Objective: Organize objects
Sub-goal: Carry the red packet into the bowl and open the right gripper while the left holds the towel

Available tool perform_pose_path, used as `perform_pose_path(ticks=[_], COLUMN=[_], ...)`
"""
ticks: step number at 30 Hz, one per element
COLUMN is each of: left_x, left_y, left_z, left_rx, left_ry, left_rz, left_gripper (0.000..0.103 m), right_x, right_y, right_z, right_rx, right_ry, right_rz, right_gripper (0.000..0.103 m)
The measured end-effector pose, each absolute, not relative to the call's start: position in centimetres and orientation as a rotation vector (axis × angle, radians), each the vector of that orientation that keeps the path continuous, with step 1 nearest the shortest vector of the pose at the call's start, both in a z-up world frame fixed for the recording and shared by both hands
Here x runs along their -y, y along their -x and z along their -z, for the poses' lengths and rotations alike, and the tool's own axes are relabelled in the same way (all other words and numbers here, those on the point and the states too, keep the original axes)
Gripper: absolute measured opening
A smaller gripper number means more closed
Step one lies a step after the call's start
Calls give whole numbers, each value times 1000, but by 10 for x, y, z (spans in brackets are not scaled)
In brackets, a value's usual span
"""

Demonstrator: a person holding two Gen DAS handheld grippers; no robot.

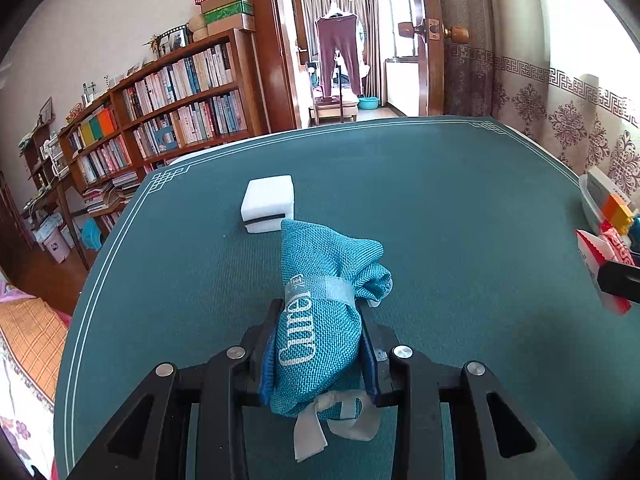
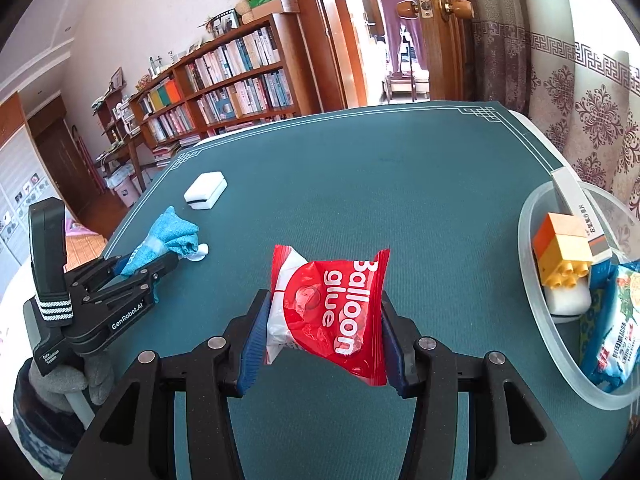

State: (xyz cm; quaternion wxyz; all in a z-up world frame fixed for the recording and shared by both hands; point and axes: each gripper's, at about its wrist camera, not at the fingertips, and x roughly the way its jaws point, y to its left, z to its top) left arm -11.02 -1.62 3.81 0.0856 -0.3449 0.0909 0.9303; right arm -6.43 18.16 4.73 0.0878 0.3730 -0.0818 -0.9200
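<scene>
My left gripper is shut on a teal woven pouch with white lettering, held just above the green table mat. The same gripper and pouch show at the left of the right wrist view. My right gripper is shut on a red "Balloon glue" packet, which also shows at the right edge of the left wrist view. A white sponge block lies on the mat beyond the pouch; it also shows in the right wrist view.
A clear plastic bin stands at the mat's right edge, holding an orange-yellow toy brick, a white box, a white block and a blue snack packet. A bookshelf stands beyond the table's left side.
</scene>
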Motion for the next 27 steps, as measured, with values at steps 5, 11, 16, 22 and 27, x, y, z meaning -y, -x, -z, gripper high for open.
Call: perform_pose_path(ticks=[5, 11, 16, 22, 27], left_x=[8, 0, -9, -21, -34], left_y=[103, 94, 85, 76, 69], left_z=[-39, -40, -42, -47, -52], left_rx=[-263, -234, -208, -192, -188], left_ry=[1039, 1039, 1032, 1011, 991], left_rz=[-2759, -2738, -2713, -2684, -2658], left_gripper=[35, 35, 35, 35, 35], right_x=[-191, -203, -215, -243, -274], right_y=[54, 42, 30, 21, 18], right_z=[-47, -48, -57, -71, -87], right_rx=[266, 297, 315, 342, 367], right_ry=[-1110, -1096, -1060, -1005, -952], right_rz=[2741, 2755, 2789, 2860, 2952], right_gripper=[51, 51, 51, 51, 52])
